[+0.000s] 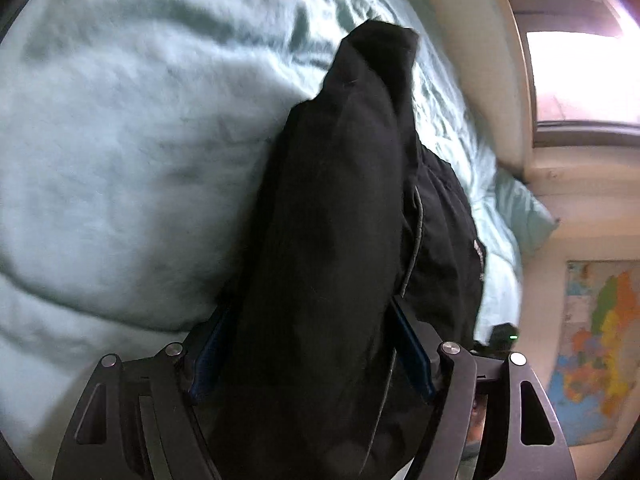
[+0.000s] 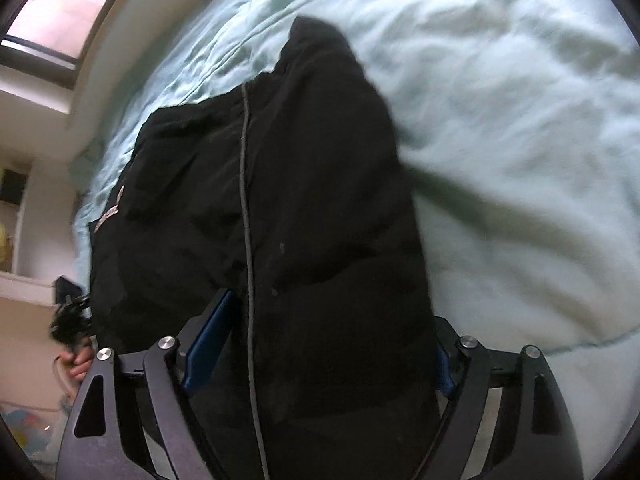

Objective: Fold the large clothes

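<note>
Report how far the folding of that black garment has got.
Done: both grippers have the black garment. In hand: left gripper and right gripper hold it bunched and draped above the pale green bedding. Left: no neat fold shows; it must be laid flat and folded.

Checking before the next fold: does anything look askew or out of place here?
Nothing damaged. The black garment hangs bunched and uneven from both grippers, left gripper, right gripper, above the rumpled pale green duvet.
</note>
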Demonstrator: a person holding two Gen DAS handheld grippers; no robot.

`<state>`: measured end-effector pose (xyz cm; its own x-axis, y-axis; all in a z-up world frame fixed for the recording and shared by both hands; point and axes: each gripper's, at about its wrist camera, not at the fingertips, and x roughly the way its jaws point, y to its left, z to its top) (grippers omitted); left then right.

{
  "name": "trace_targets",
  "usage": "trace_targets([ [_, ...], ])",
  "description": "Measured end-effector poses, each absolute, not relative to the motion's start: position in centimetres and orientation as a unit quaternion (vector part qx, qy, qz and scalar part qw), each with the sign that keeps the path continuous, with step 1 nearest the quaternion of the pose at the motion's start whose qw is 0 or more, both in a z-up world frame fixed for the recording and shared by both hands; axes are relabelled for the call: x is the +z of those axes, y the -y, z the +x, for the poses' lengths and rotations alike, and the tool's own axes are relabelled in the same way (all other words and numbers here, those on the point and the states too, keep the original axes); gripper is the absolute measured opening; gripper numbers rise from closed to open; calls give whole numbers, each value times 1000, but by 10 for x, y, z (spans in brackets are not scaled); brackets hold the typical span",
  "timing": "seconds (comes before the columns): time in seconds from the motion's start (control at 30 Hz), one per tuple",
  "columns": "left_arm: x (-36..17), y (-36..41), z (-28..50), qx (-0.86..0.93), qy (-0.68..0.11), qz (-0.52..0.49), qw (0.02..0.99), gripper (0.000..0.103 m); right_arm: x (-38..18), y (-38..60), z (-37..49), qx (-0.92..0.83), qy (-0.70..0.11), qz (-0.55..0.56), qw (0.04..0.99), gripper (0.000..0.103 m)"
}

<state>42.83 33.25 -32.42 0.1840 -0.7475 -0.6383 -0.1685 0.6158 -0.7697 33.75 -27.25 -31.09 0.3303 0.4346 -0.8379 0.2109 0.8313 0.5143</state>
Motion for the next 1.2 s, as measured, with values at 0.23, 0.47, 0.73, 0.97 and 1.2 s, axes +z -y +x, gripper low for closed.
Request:
trace_targets([
  [0.23,-333,-328,428,-224,-588,-401,666,66,-335,264,359,131,-583,324,733,84],
  [0.47,-291,-312,408,-240,-548,-366,713,41,-308,252,350,143,-566,288,759,53],
  [0.73,-305,-307,419,-219,-571,-387,690,45,-322,255,372,138,-578,317,739,61],
  [0.97,-245,-303,373,-267,-499,-422,708,35,-256,240,331,151,-522,305,782,36],
  [1.2,-156,-286,297,-312,-456,-391,736,35,-175,203,263,178,-478,283,812,32],
])
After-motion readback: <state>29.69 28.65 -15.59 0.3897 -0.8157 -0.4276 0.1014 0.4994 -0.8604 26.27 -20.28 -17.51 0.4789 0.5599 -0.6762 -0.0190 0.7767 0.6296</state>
